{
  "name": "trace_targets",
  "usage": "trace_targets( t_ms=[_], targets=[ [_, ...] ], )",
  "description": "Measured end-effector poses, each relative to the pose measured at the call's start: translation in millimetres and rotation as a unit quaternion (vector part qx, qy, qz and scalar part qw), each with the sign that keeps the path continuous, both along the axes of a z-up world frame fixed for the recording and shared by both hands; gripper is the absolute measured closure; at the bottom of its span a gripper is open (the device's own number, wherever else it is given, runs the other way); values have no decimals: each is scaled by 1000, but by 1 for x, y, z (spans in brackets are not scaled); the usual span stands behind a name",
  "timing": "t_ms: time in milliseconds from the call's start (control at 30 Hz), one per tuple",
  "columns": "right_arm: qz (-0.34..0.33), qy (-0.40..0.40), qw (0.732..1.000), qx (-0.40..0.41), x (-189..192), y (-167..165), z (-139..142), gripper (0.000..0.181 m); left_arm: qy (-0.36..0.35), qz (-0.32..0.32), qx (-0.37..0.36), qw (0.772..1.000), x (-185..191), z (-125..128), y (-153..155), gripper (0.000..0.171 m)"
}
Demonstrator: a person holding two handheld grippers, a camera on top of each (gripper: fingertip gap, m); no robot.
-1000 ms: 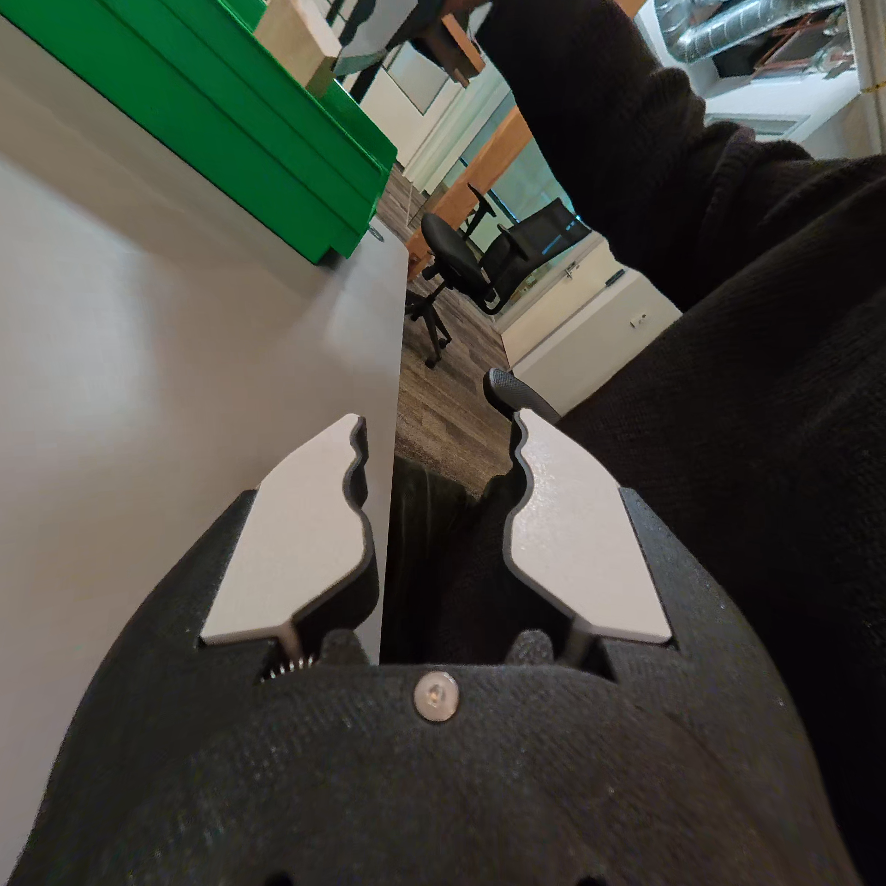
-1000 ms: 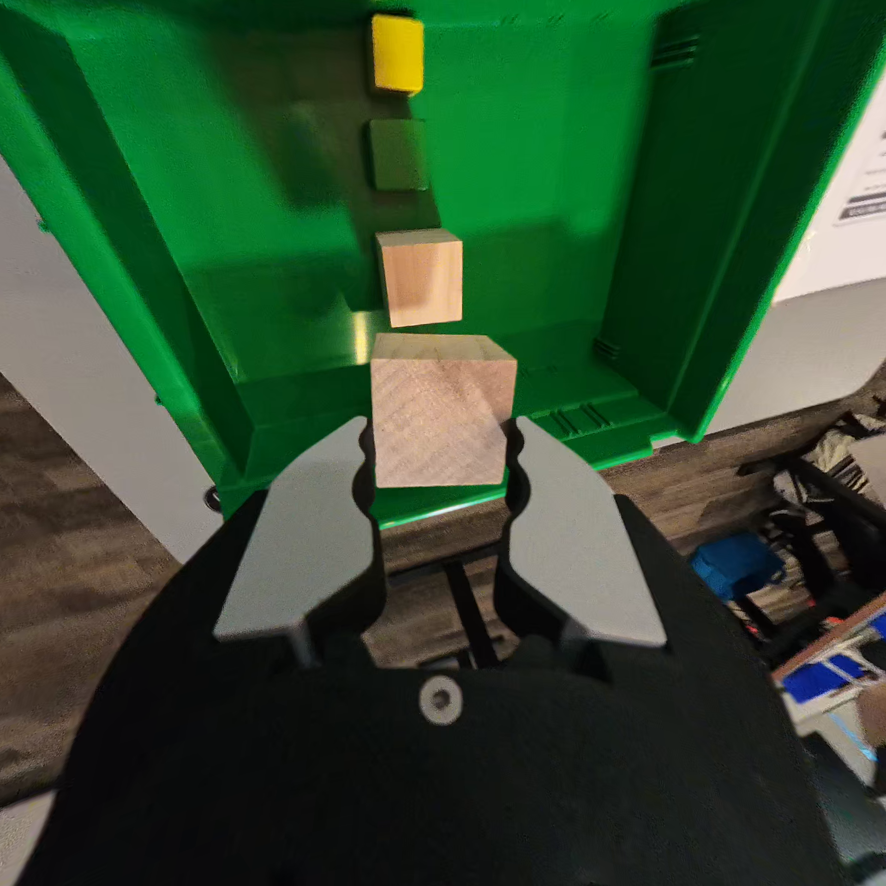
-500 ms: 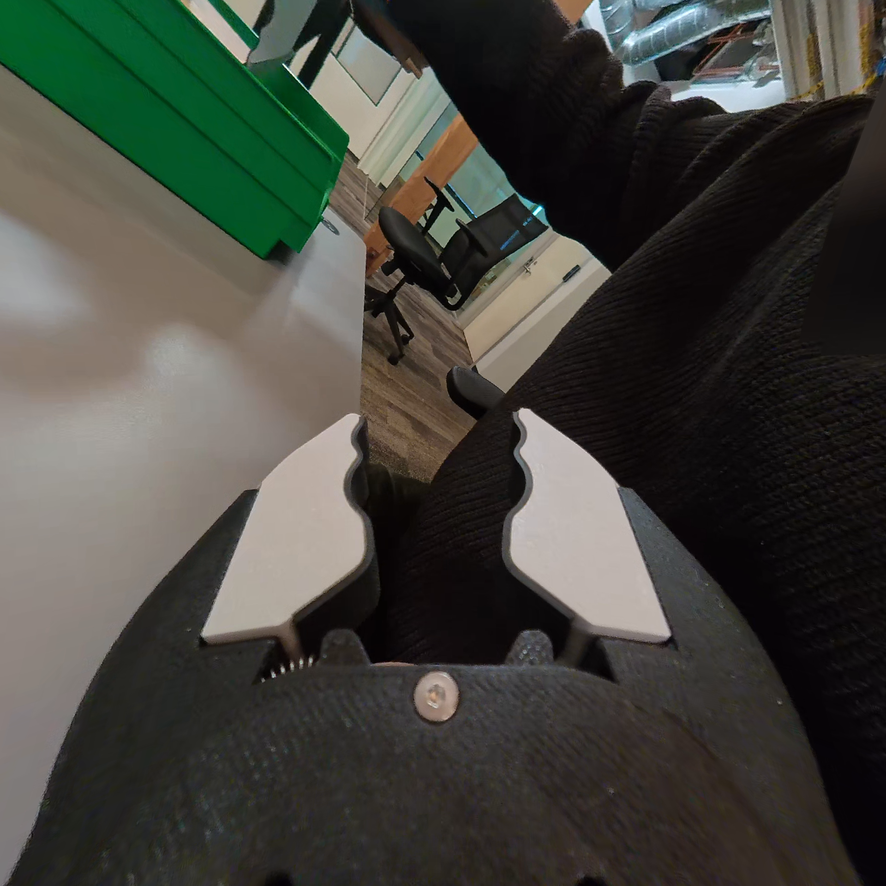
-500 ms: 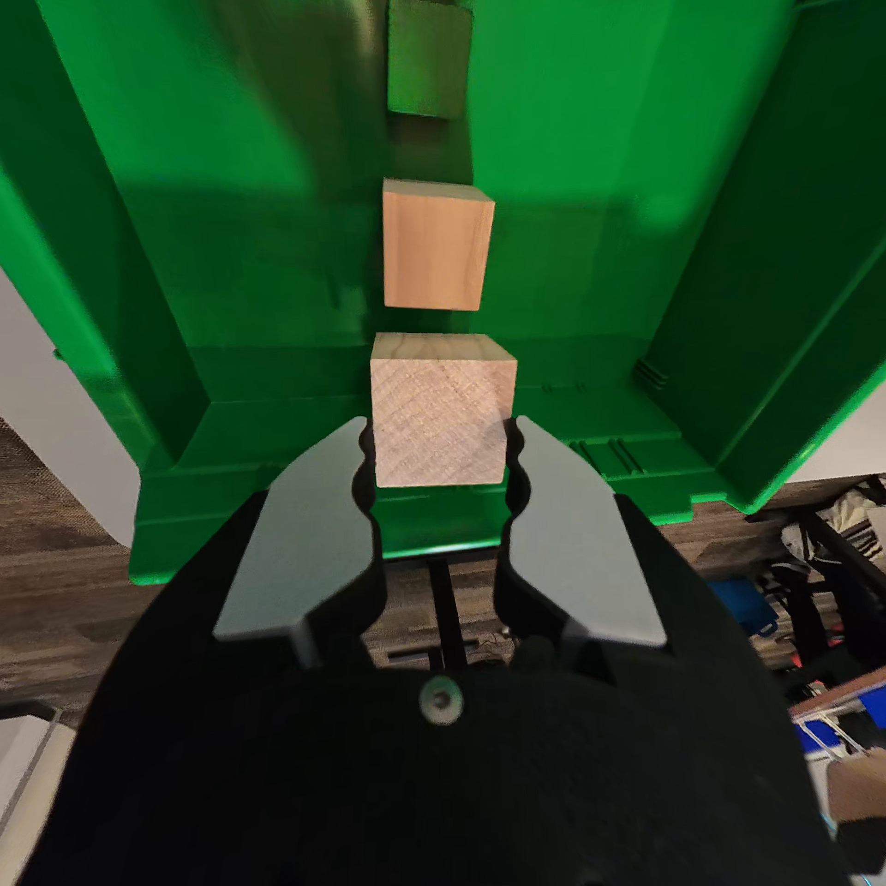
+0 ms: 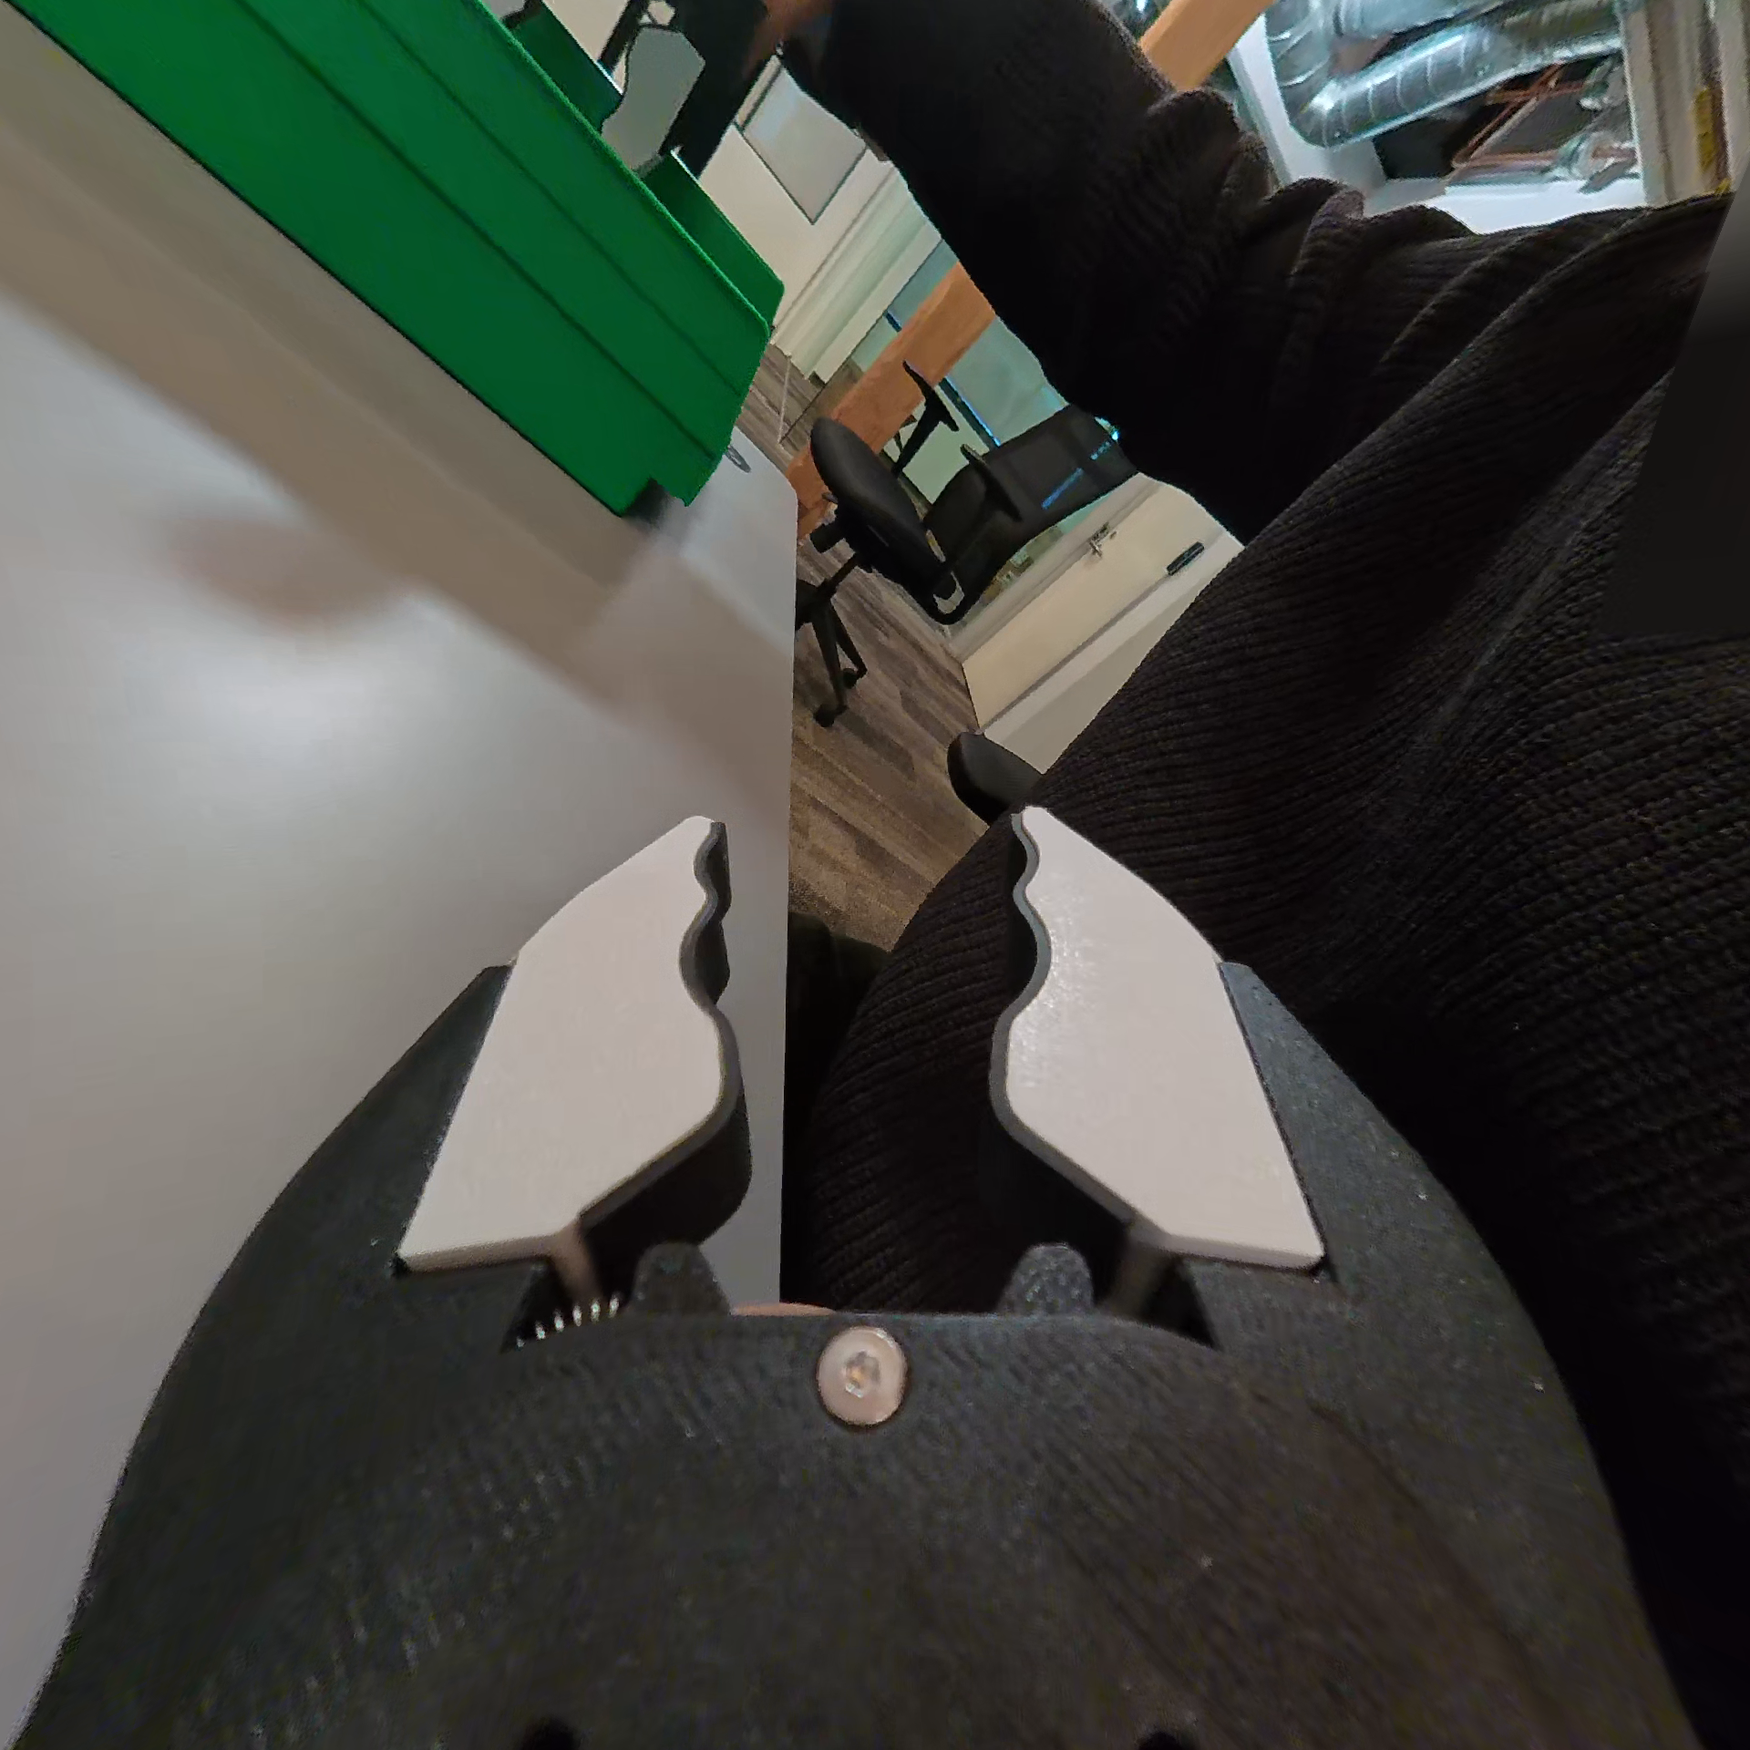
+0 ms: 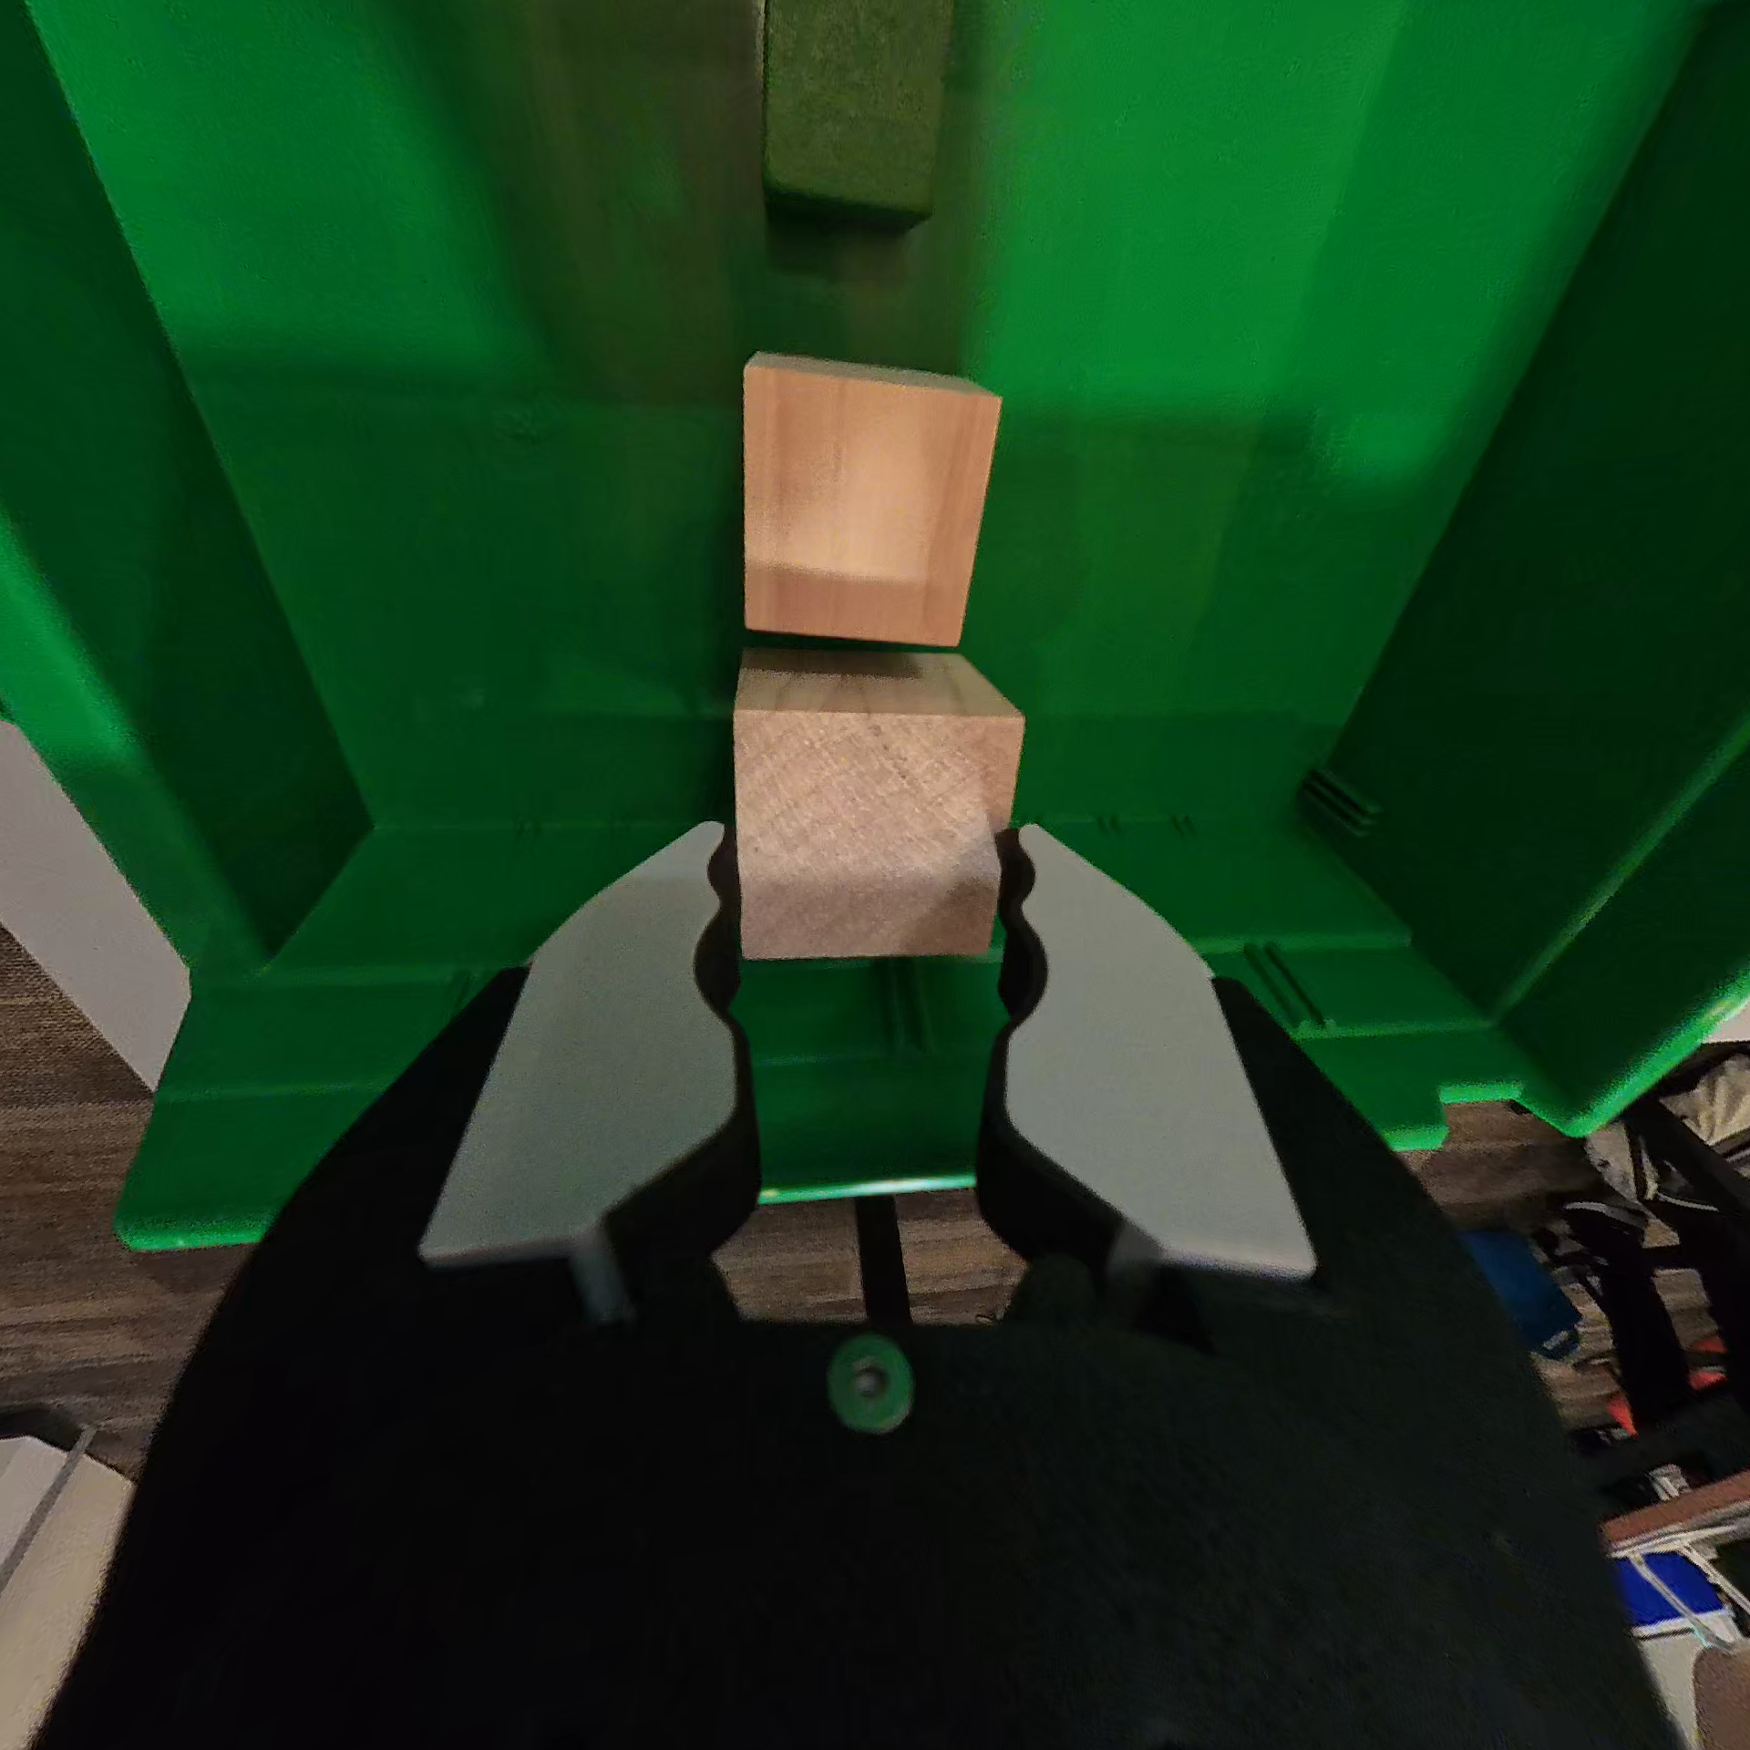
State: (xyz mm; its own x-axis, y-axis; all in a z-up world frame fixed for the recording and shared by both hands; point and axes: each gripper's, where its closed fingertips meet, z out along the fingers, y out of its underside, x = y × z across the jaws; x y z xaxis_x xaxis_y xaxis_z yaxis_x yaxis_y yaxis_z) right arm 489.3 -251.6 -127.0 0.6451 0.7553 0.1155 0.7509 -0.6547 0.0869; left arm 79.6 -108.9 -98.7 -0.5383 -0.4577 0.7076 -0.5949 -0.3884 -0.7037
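My right gripper (image 6: 866, 843) is shut on a plain wooden cube (image 6: 876, 805) and holds it over the near end of a green bin (image 6: 379, 568). A second wooden cube (image 6: 866, 497) lies on the bin floor just beyond it. A dark green block (image 6: 852, 104) lies farther along the same line. My left gripper (image 5: 866, 838) is open and empty, low at the edge of a white table (image 5: 284, 805), with a person's black sleeve (image 5: 1373, 758) to its right. The green bin's outer wall (image 5: 426, 237) shows at upper left there.
Past the table edge are a wood-look floor (image 5: 871, 758) and black office chairs (image 5: 900, 530). In the right wrist view, the floor (image 6: 66, 1278) lies below the bin, with blue and black clutter (image 6: 1657, 1326) at right and a white object (image 6: 47, 1562) at lower left.
My right gripper has moved forward over the bin with its cube; the second cube now sits close beyond it and the yellow block has left view. My left gripper shifted slightly and stays open.
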Motion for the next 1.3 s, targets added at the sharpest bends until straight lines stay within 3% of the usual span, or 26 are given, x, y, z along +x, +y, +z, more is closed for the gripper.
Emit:
trace_targets(
  t_ms=[733,1000,1300],
  targets=[
    [-2,-38,999,-21,6,-1,0,126,4,-2,-13,1000,1,1,2,116],
    [14,-50,998,-44,4,-6,-2,142,1,-4,-16,1000,0,4,1,116],
    [1,-58,997,-48,7,-7,2,141,1,-6,-19,1000,-1,4,1,116]
  ],
)
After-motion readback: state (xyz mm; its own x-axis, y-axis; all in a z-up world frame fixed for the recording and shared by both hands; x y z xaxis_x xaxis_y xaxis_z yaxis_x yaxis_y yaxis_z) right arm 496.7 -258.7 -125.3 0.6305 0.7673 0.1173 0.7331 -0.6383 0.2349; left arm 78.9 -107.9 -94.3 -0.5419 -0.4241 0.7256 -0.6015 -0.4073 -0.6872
